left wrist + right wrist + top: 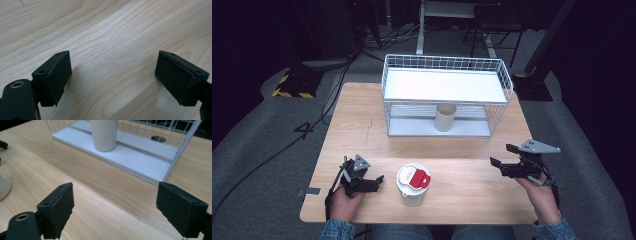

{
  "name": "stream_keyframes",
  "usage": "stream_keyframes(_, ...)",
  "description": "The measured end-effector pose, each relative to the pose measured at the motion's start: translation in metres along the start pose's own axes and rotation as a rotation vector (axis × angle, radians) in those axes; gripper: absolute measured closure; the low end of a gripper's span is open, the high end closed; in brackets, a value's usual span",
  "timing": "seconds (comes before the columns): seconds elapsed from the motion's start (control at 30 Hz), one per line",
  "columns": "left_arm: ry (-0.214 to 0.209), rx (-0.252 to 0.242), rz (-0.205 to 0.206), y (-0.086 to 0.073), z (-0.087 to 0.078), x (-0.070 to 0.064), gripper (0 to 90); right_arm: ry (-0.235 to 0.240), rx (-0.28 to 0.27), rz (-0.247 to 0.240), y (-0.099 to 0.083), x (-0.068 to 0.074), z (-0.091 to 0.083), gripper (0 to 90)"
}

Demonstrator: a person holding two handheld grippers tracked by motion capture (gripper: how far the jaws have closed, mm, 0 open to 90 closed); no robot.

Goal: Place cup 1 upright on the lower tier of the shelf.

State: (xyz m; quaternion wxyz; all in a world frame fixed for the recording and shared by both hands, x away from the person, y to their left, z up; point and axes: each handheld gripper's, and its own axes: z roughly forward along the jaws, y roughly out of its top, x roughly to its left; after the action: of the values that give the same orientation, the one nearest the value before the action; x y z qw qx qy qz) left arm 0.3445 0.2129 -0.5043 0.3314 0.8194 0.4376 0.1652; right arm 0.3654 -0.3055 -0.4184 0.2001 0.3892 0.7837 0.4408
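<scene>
A cream cup with a white lid and a red flap [413, 184] stands near the table's front edge, between my two grippers. My left gripper [373, 182] rests low at the front left, jaws wide apart over bare wood [113, 75]. At the right, my right gripper [504, 155] is held above the table, open and empty [115, 212]. A second cream cup without a lid [445, 117] stands on the lower shelf of a white wire rack [447, 85]; the right gripper view has this cup [103, 135] straight ahead.
The wire rack [172, 160] takes up the far half of the wooden table [362, 125]. The lidded cup's edge [3, 187] shows at the left of the right gripper view. Cables and dark floor surround the table.
</scene>
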Motion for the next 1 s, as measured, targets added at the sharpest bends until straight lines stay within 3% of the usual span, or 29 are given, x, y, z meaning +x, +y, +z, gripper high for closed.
stream_keyframes(0.27, 0.000, -0.002, -0.006, 0.002, 0.002, 0.000, 14.7, -0.013, 0.025, 0.028, -0.035, -0.008, 0.001, 15.4)
stream_keyframes(0.4, 0.000, -0.002, -0.006, 0.002, 0.002, 0.000, 14.7, -0.011, 0.054, 0.025, -0.052, -0.010, 0.005, 15.4)
stream_keyframes(0.43, 0.000, -0.001, -0.007, 0.002, 0.002, 0.000, 14.7, -0.014, 0.083, 0.010, -0.058, -0.010, 0.008, 15.5)
stream_keyframes(0.7, 0.001, -0.007, -0.004, 0.003, 0.004, 0.001, 14.7, -0.039, 0.122, -0.003, -0.070, -0.014, 0.014, 15.5)
stream_keyframes(1.0, 0.002, -0.008, -0.004, 0.003, 0.003, 0.000, 14.8, -0.063, 0.165, 0.055, -0.081, -0.029, 0.017, 15.6)
